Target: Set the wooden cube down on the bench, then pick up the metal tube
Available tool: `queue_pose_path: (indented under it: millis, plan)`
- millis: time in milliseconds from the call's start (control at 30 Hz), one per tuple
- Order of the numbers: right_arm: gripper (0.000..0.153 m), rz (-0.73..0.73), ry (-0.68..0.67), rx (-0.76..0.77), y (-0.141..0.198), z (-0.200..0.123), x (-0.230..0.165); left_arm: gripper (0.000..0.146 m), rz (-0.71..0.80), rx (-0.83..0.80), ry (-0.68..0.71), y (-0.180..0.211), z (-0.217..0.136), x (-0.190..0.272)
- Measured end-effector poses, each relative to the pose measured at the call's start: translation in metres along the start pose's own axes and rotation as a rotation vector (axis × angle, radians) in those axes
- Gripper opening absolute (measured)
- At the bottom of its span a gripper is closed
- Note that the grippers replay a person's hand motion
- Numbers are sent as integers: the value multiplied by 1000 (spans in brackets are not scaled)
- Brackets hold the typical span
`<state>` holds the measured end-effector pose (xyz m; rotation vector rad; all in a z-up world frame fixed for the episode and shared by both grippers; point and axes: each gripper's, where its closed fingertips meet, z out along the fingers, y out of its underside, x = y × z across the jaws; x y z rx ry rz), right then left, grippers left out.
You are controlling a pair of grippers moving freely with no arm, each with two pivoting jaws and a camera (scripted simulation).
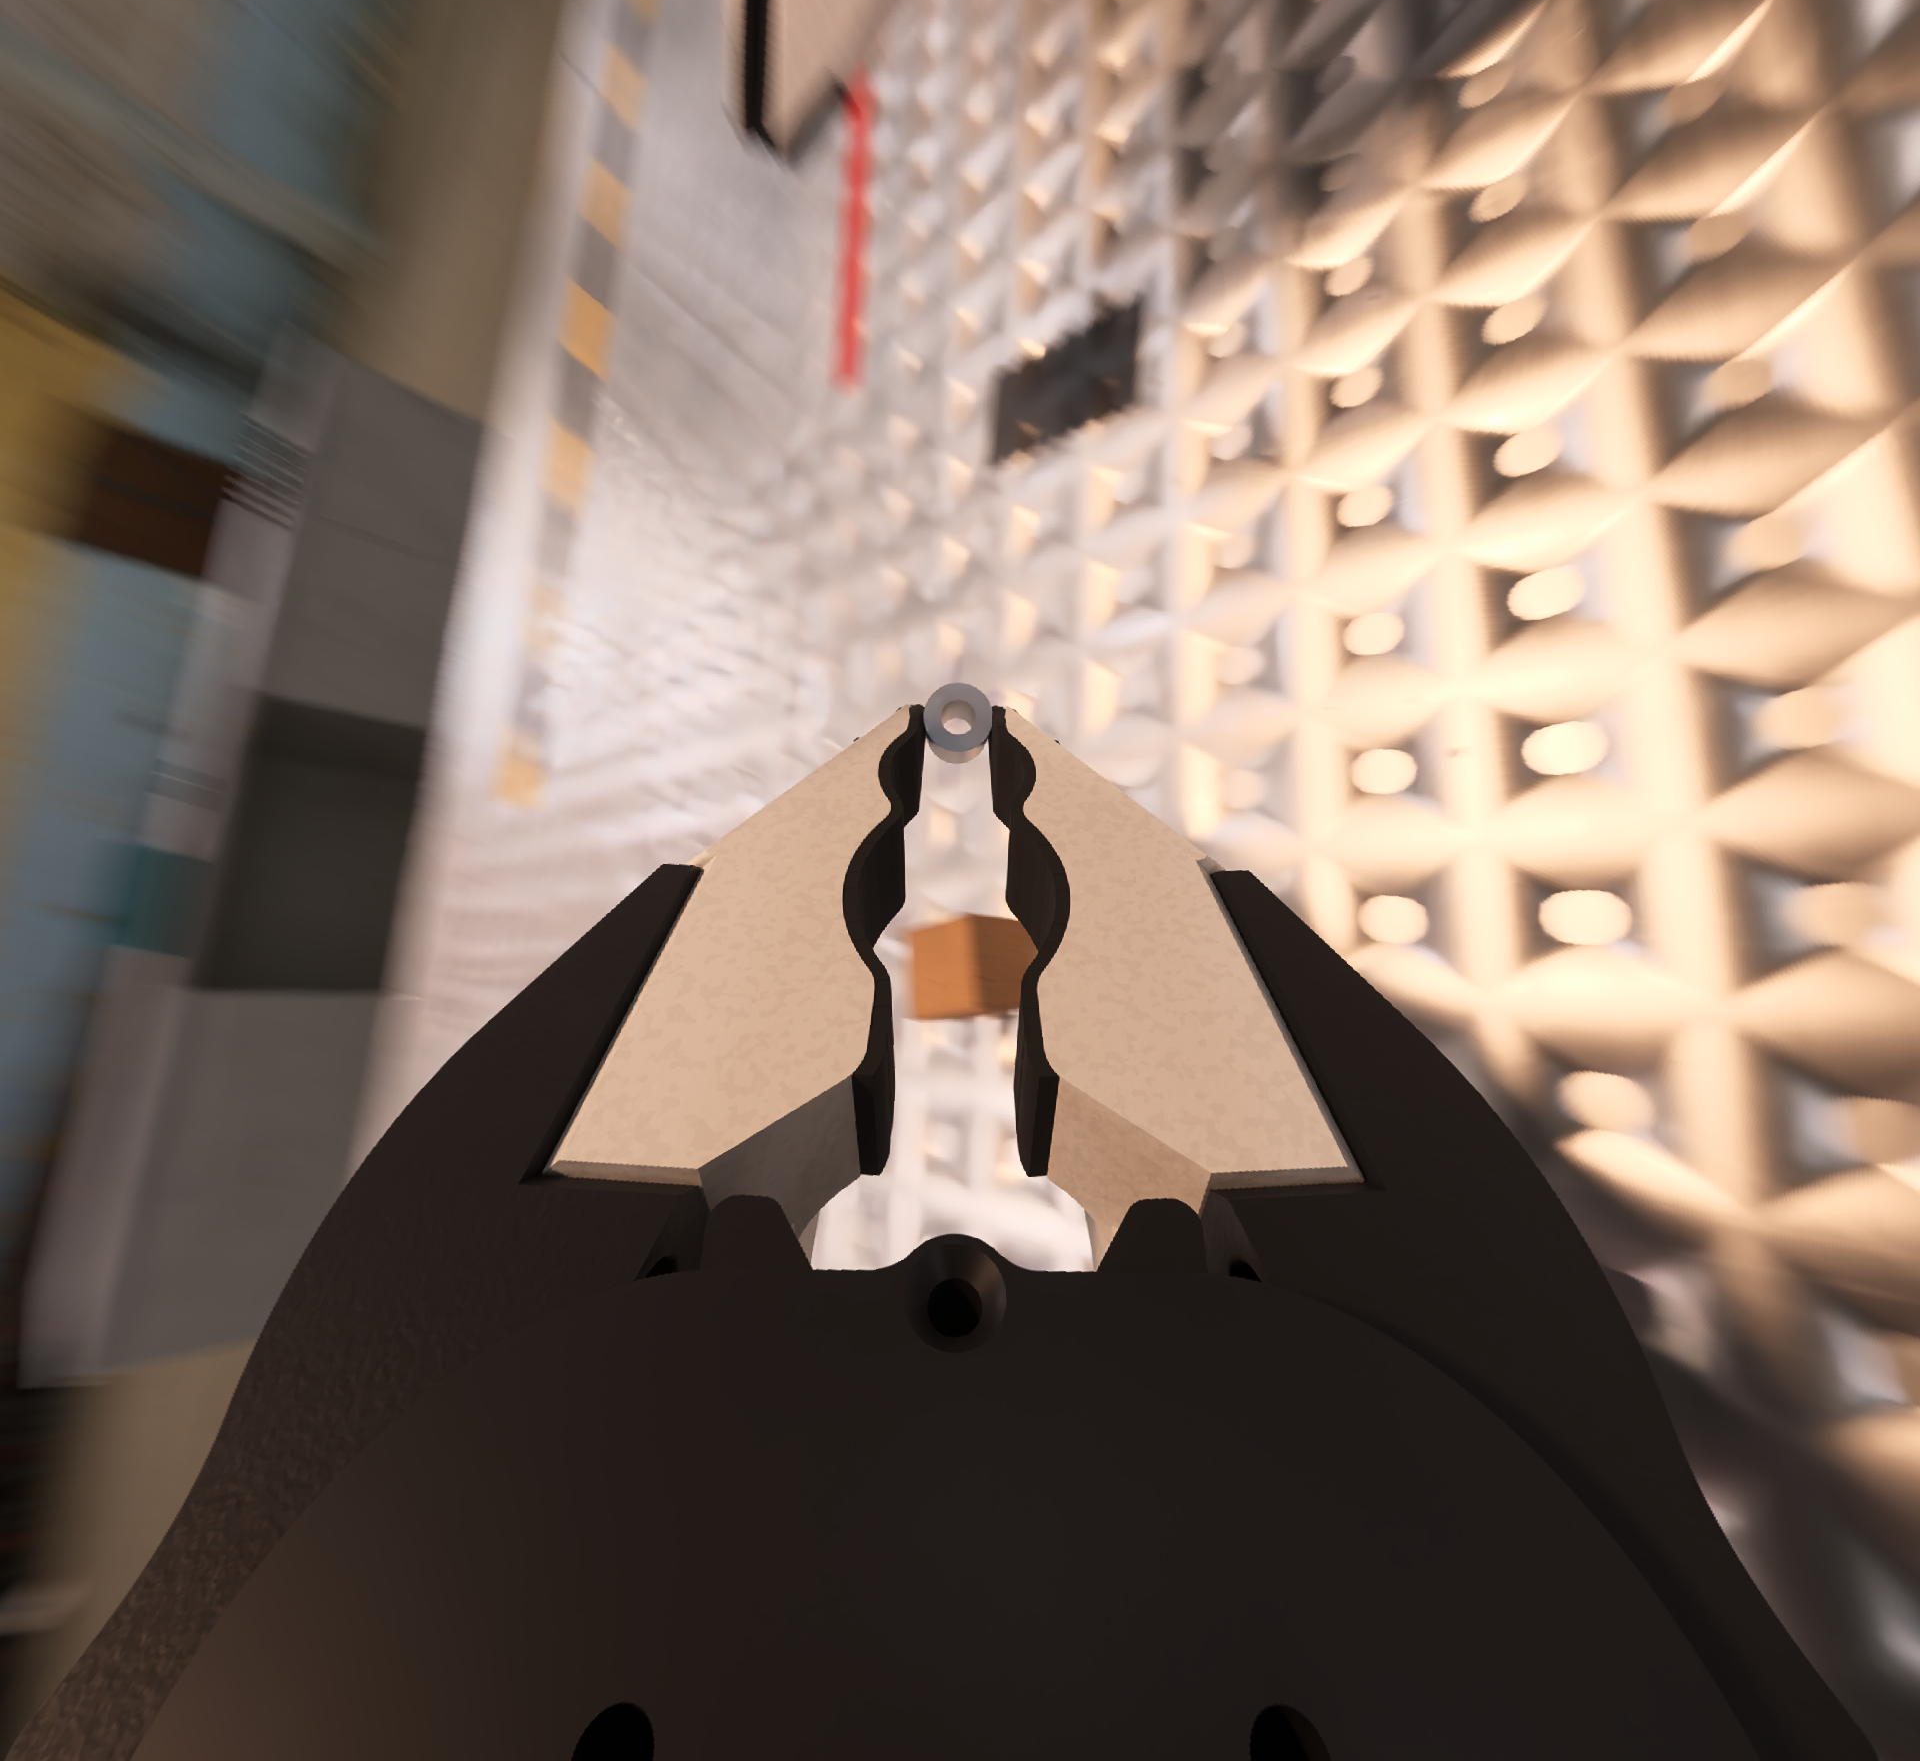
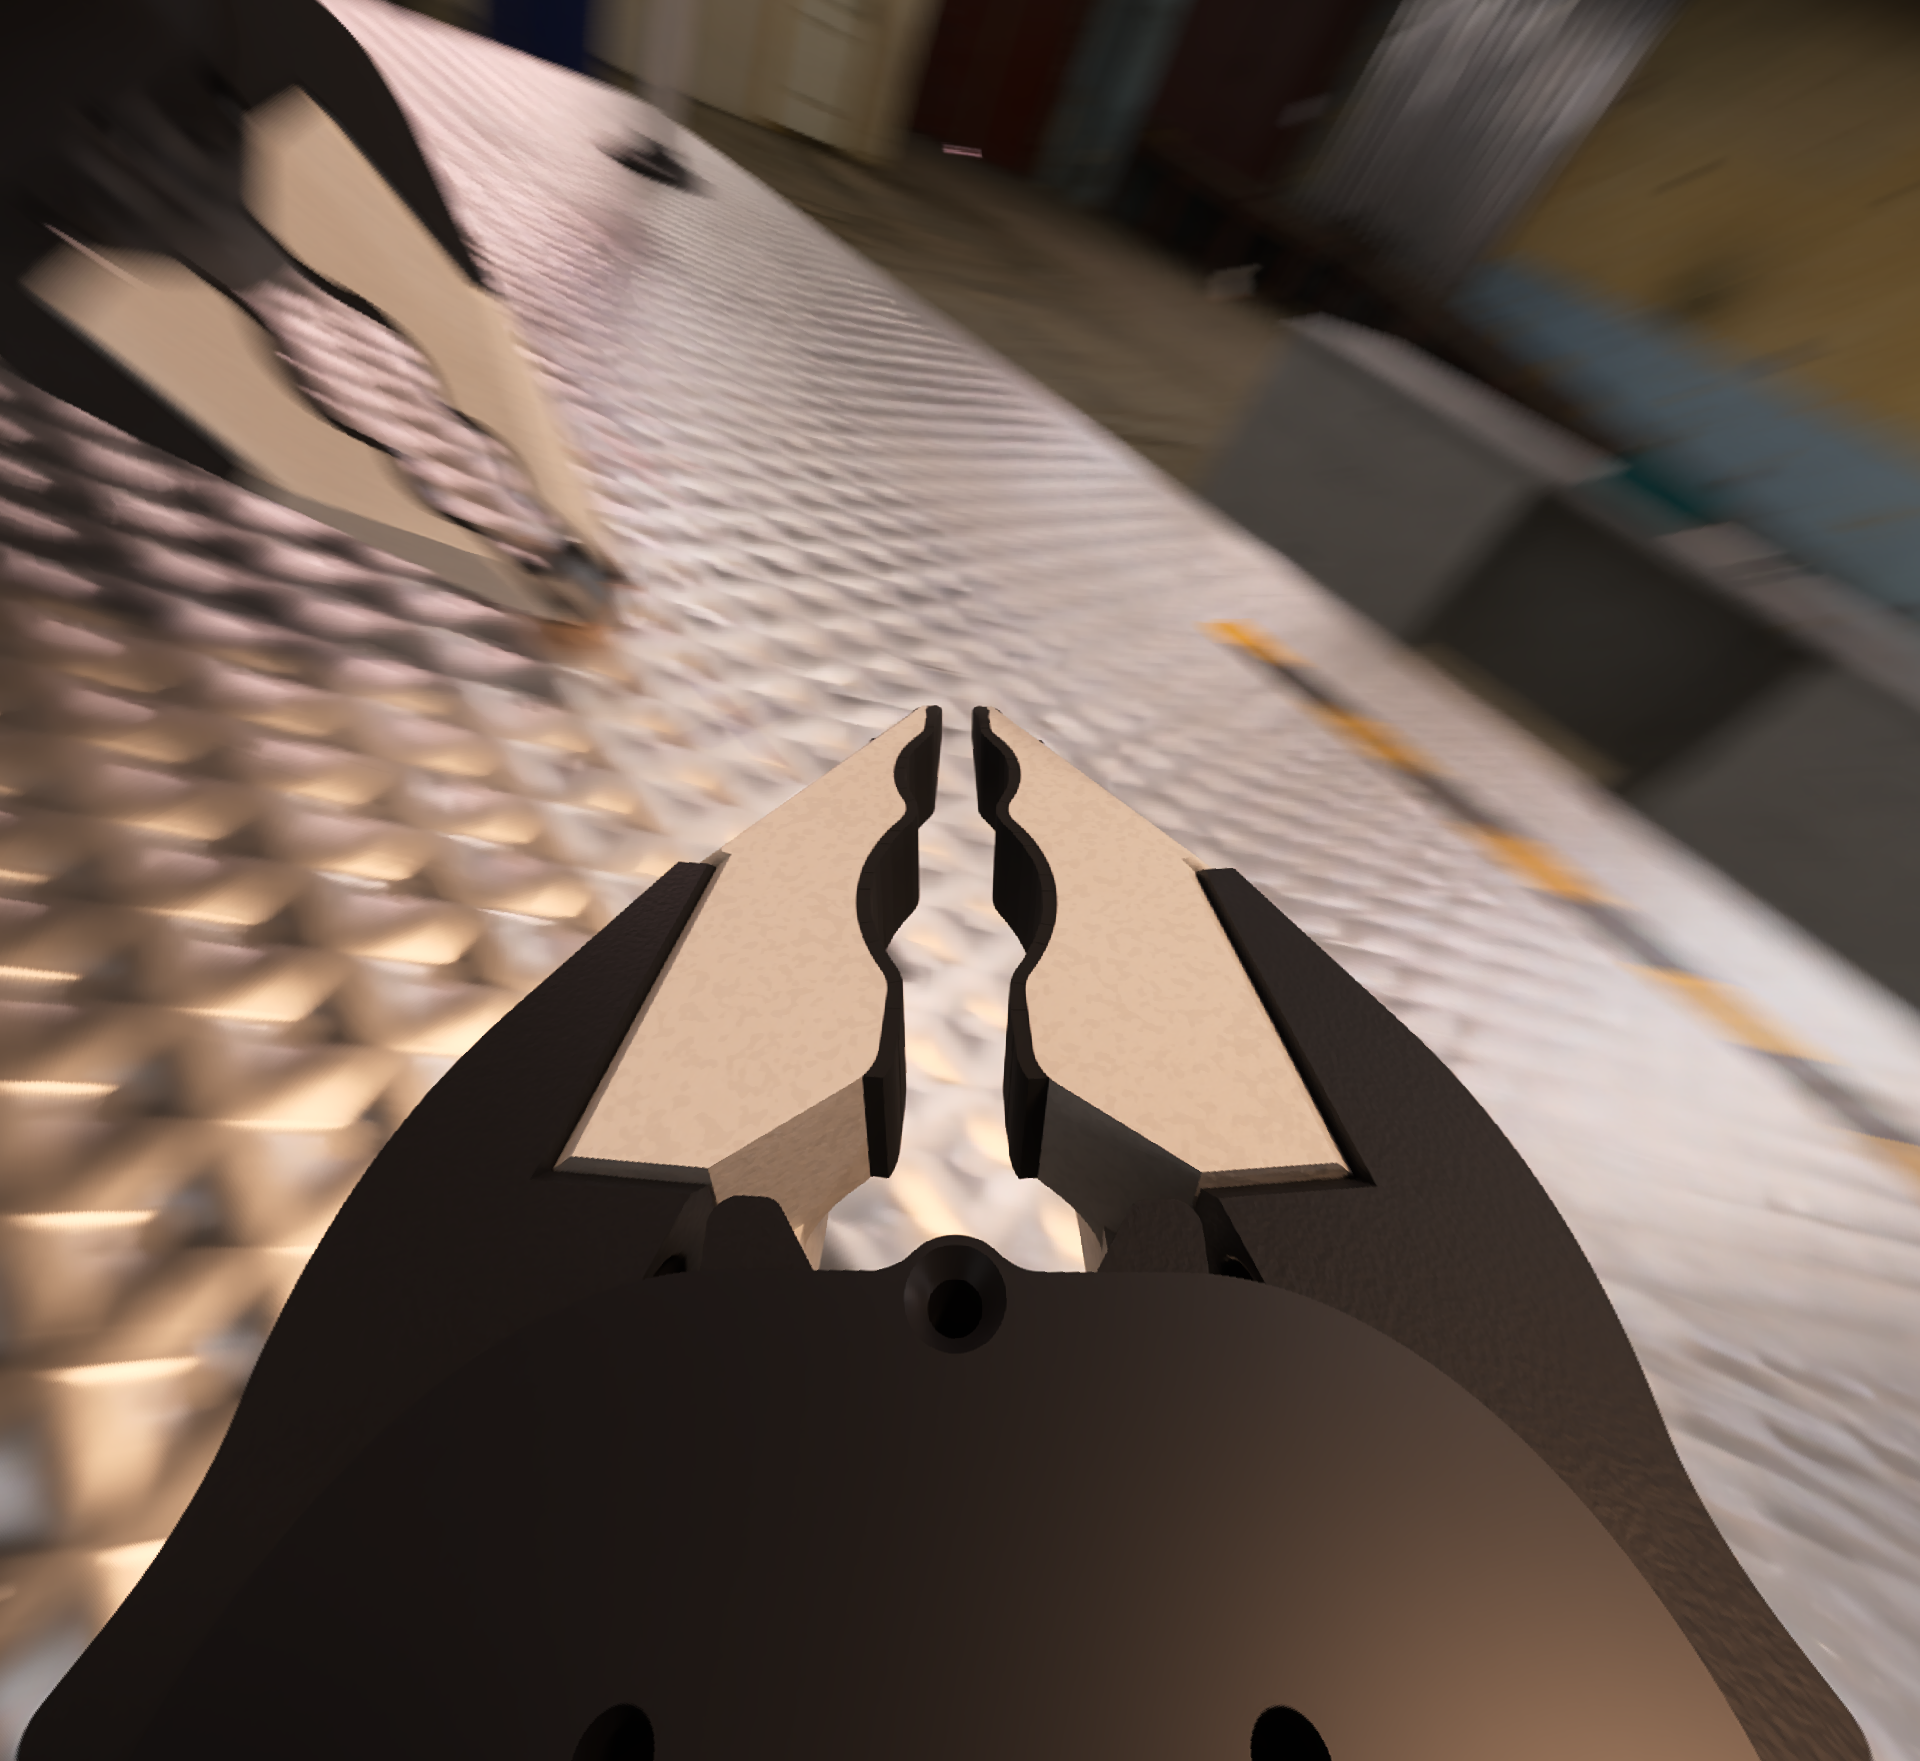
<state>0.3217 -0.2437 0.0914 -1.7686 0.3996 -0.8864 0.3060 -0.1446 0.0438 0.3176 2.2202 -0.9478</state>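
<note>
My left gripper [image 1: 957, 724] is shut on a small grey metal tube [image 1: 957, 737], seen end-on between its fingertips and held above the bench [image 1: 1455, 672], a patterned metal plate. The wooden cube [image 1: 961, 968] rests on the bench below, seen through the gap between the fingers. My right gripper [image 2: 951, 719] is shut with nothing in it, low over the bench [image 2: 935, 464]. The left gripper [image 2: 566, 573] also shows, blurred, at the upper left of the right wrist view, with the tube at its tips.
A red strip [image 1: 852, 236] and a dark rectangle [image 1: 1070, 381] lie farther along the bench. A yellow-and-grey striped band [image 1: 592, 340] marks its edge; it also shows in the right wrist view [image 2: 1507, 849]. Grey cabinets [image 2: 1558, 548] stand beyond the edge.
</note>
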Motion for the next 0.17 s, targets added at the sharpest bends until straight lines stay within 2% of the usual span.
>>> queue_pose_path:
  millis: [67, 167]
  plan:
    - [11, 225, -229, 16, -12, 5, -33, 12, 246, 95, -206, -13, -6, -15]
    - [13, 378, -313, -19, -14, 13, -53, 12, 532, 156, -368, -22, -9, -14]
